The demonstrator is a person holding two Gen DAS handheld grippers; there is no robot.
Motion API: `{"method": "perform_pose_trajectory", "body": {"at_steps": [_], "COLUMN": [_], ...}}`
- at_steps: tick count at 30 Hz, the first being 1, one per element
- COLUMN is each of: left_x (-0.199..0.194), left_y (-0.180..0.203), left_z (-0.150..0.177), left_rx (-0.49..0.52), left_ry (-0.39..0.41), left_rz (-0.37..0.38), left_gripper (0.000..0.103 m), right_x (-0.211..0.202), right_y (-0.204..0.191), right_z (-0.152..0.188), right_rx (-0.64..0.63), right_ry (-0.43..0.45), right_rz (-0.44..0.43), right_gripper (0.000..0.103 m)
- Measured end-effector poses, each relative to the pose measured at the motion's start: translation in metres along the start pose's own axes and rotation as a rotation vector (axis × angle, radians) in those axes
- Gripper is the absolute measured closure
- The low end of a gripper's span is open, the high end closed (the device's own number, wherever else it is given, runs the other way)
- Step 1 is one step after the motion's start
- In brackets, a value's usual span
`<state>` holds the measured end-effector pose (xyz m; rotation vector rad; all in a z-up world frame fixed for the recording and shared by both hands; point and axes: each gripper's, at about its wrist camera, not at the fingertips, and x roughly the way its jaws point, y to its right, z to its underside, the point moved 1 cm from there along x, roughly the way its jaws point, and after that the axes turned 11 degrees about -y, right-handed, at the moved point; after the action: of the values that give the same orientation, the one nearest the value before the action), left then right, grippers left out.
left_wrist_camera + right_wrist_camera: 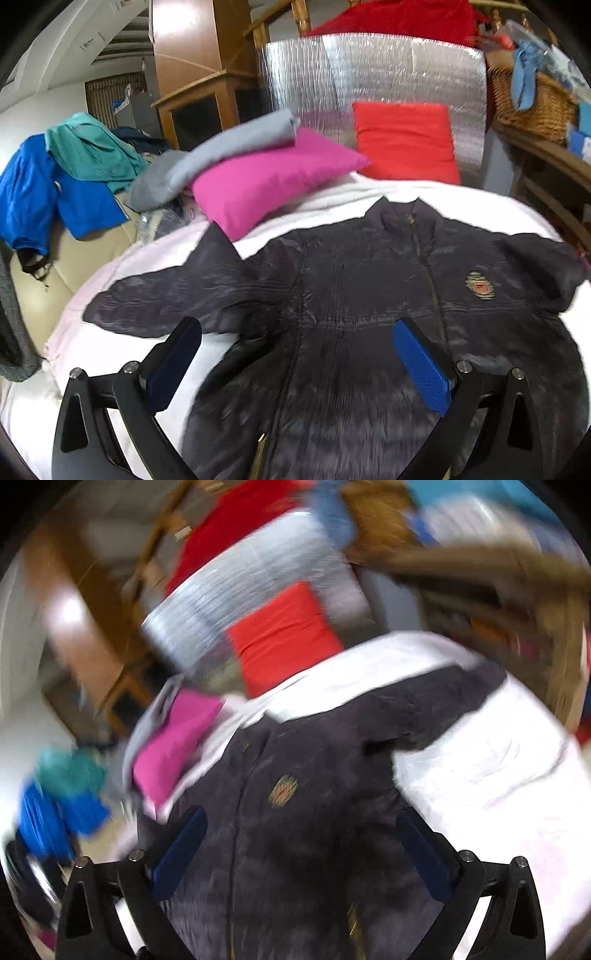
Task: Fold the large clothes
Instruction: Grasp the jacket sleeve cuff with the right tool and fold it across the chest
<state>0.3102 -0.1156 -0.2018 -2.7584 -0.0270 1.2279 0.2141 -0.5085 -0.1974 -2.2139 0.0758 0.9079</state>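
Jacket fills the centre and lower half of the left wrist view: a dark, quilted zip-up lying front side up and spread flat on a white bed cover, collar toward the top of the frame, a crest badge on its chest at right of centre, one sleeve reaching out toward the left edge. The left gripper hangs over the lower body of the garment with its jaws spread wide and nothing between them; the right gripper, in a heavily blurred view, is likewise spread and empty above the jacket's lower centre. A pink pillow lies in the upper middle, just touching the shoulder area, and a red pillow sits above it to the right. Padded and soft, the jacket will probably drape and sag when lifted, with some bulk that resists a crisp crease, and its smooth shell looks likely to slip. Good holds, as I judge it, are the sleeve cuff at left and the hem corners at the bottom of the frame, pinching both layers.
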Motion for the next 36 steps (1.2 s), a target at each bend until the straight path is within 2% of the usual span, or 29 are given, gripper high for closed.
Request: {"method": "perform_pose_trajectory", "body": {"at_steps": [2, 6, 8, 14, 16, 18, 19, 20, 21, 22, 23, 24, 26, 29, 30, 34, 36], "left_x": [0.021, 0.052, 0.061, 0.075, 0.079, 0.082, 0.083, 0.084, 0.084, 0.084, 0.084, 0.083, 0.082, 0.078, 0.076, 0.07, 0.068], "left_y": [0.005, 0.008, 0.011, 0.016, 0.018, 0.02, 0.022, 0.024, 0.025, 0.027, 0.029, 0.03, 0.029, 0.024, 0.021, 0.002, -0.012], "left_z": [-0.004, -0.006, -0.01, -0.017, -0.018, -0.017, -0.017, -0.017, -0.016, -0.015, -0.015, -0.015, -0.016, -0.019, -0.02, -0.025, -0.026], "left_rx": [-0.002, 0.006, 0.015, 0.036, 0.042, 0.044, 0.048, 0.055, 0.064, 0.072, 0.079, 0.084, 0.076, 0.058, 0.051, 0.007, -0.018], "left_ry": [-0.019, -0.055, -0.084, -0.069, -0.078, -0.087, -0.089, -0.09, -0.088, -0.085, -0.083, -0.081, -0.078, -0.069, -0.062, -0.04, -0.038], "left_rz": [0.008, 0.012, 0.03, -0.002, -0.004, -0.002, -0.003, -0.005, -0.009, -0.014, -0.021, -0.026, -0.025, -0.028, -0.032, -0.064, -0.083], "left_gripper": [0.0, 0.0, 0.0, 0.0, 0.0, 0.0, 0.0, 0.0, 0.0, 0.0, 0.0, 0.0, 0.0, 0.0, 0.0, 0.0, 0.0], "right_x": [0.02, 0.056, 0.07, 0.112, 0.113, 0.123, 0.131, 0.137, 0.14, 0.141, 0.141, 0.137, 0.128, 0.101, 0.09, 0.064, 0.058], "right_y": [0.05, 0.127, 0.152, 0.204, 0.201, 0.198, 0.198, 0.195, 0.193, 0.192, 0.191, 0.19, 0.183, 0.145, 0.12, 0.038, -0.005], "right_z": [-0.029, -0.068, -0.081, -0.112, -0.128, -0.138, -0.141, -0.141, -0.141, -0.139, -0.137, -0.136, -0.138, -0.14, -0.142, -0.132, -0.115], "right_rx": [0.143, 0.378, 0.44, 0.581, 0.547, 0.529, 0.525, 0.513, 0.494, 0.472, 0.467, 0.478, 0.479, 0.358, 0.292, 0.127, 0.055], "right_ry": [0.007, 0.016, 0.042, 0.066, 0.114, 0.097, 0.079, 0.067, 0.068, 0.072, 0.075, 0.089, 0.116, 0.177, 0.197, 0.225, 0.211], "right_rz": [-0.037, -0.116, -0.128, -0.134, -0.128, -0.115, -0.063, -0.001, 0.052, 0.109, 0.137, 0.127, 0.079, 0.117, 0.106, -0.015, -0.085], "right_gripper": [0.0, 0.0, 0.0, 0.001, 0.002, 0.004, 0.012, 0.028, 0.04, 0.063, 0.072, 0.073, 0.088, 0.088, 0.088, 0.088, 0.088]}}
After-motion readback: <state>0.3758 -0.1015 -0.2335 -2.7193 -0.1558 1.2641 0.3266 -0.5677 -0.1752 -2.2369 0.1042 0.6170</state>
